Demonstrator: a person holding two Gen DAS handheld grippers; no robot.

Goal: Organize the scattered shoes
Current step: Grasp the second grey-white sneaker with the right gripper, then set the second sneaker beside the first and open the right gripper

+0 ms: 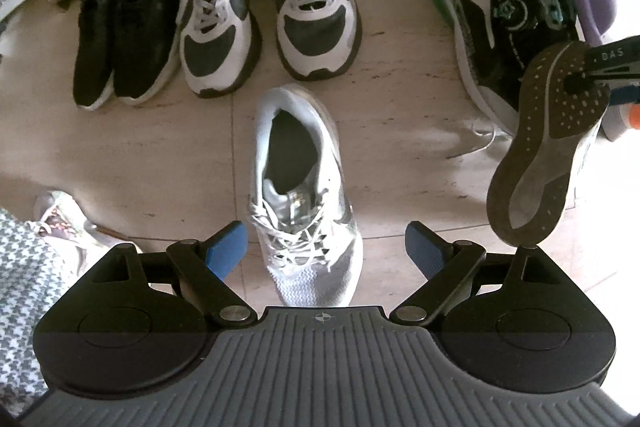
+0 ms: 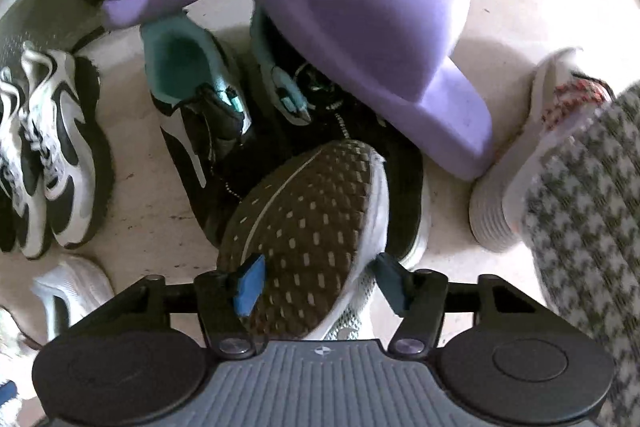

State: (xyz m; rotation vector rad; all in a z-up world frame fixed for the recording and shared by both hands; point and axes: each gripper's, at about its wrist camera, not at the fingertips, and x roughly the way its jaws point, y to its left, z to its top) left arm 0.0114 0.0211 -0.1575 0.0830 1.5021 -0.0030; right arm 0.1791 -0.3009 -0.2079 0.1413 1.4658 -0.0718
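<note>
Beige tile floor (image 1: 140,163) was cluttered; my right gripper (image 2: 316,285) loosely straddled a brown-soled grey sneaker (image 2: 304,227), left gripper (image 1: 324,247) open, so it could've dropped onto the teal-and-black trainers (image 2: 192,99).

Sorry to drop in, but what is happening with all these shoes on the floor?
A person is tidying shoes with two handheld grippers. The right gripper has a grey sneaker, sole up, between its jaws above the black-and-teal pair. The left gripper hangs open over the matching grey sneaker on the floor.

Two black sneakers (image 1: 120,35), two white-and-black trainers (image 1: 216,27), two silver-grey sneakers (image 1: 300,207), two teal-and-black sneakers (image 2: 192,99), two purple slippers (image 2: 360,27).
</note>
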